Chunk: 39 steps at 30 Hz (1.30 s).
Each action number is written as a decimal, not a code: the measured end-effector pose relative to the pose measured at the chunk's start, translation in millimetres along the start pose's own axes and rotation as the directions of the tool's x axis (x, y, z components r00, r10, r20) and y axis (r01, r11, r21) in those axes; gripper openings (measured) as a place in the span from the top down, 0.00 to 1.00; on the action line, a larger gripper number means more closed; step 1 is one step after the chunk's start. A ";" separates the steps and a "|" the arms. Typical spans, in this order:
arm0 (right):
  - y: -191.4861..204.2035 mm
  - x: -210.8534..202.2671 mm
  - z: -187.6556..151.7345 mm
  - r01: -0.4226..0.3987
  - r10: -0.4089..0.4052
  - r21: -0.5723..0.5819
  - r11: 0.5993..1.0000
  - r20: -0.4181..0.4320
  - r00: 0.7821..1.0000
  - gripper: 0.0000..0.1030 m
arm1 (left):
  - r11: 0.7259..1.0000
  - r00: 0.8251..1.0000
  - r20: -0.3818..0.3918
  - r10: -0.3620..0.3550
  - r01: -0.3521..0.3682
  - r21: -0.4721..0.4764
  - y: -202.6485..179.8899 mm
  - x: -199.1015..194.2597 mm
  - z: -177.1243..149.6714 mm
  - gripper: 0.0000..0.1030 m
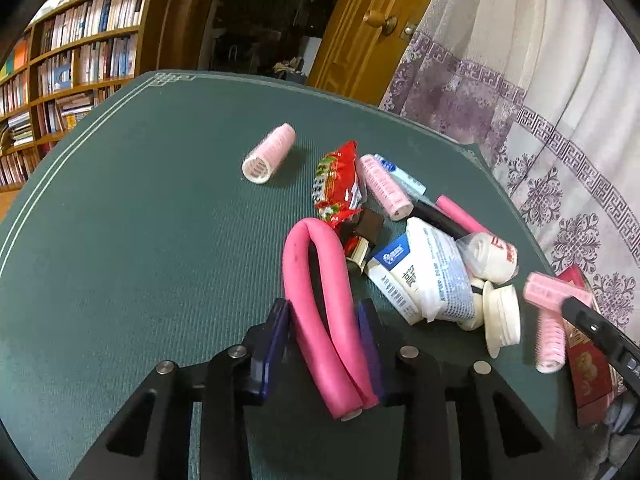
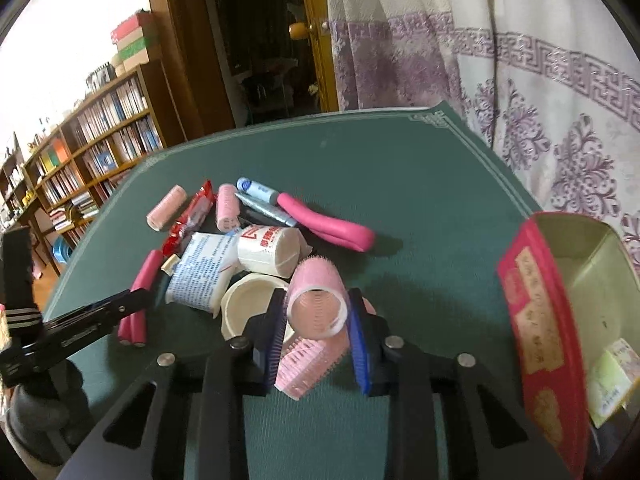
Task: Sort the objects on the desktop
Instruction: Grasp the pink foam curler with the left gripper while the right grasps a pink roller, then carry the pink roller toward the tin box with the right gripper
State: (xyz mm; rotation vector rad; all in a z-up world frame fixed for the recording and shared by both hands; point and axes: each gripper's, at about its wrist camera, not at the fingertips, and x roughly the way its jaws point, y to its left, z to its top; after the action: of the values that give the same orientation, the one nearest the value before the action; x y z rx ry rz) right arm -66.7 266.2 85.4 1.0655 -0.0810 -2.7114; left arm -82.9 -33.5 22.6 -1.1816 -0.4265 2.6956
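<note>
My left gripper (image 1: 323, 322) is shut on a folded hot-pink foam rod (image 1: 320, 300), held just above the green table mat (image 1: 140, 240); the same rod shows in the right wrist view (image 2: 140, 296). My right gripper (image 2: 318, 322) is shut on a pale pink hair roller (image 2: 318, 306), with a second pink roller (image 2: 306, 364) lying under it. The pile holds a red snack packet (image 1: 338, 184), more pink rollers (image 1: 270, 152) (image 1: 384, 186), a white pouch (image 1: 428, 276), a white roll (image 2: 270, 250) and a white lid (image 2: 248, 306).
An open red box (image 2: 536, 344) with a cream inside stands at the right of the mat. Another bent pink foam rod (image 2: 332, 226) and blue tubes (image 2: 258, 194) lie at the back of the pile. A patterned curtain (image 2: 520, 80) hangs behind; bookshelves (image 1: 72, 64) stand left.
</note>
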 end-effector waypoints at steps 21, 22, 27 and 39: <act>-89.2 -102.9 -19.1 0.011 -0.041 0.216 0.976 0.136 0.990 0.69 | 0.995 0.999 0.025 -0.044 0.041 0.089 -50.2 -26.0 -10.8 0.64; -92.5 -104.4 -19.7 -0.012 -0.020 0.231 0.973 0.139 0.990 0.69 | 0.995 0.999 0.021 -0.046 0.044 0.093 -53.2 -25.7 -12.4 0.64; -89.4 -92.4 -25.0 -0.132 0.106 0.255 0.958 0.111 0.988 0.69 | 0.994 0.999 0.012 -0.044 0.043 0.101 -61.7 -25.4 -17.8 0.64; -46.0 -17.8 -44.7 -0.211 0.227 0.187 0.959 -0.067 0.972 0.68 | 0.996 0.999 0.005 -0.039 0.038 0.076 -48.4 -31.3 -24.8 0.64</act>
State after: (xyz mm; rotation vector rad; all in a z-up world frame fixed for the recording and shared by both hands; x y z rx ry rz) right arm -32.4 316.4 58.3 1.1477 -0.4105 -2.4915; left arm -41.7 8.7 43.9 -1.1325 -0.3416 2.6587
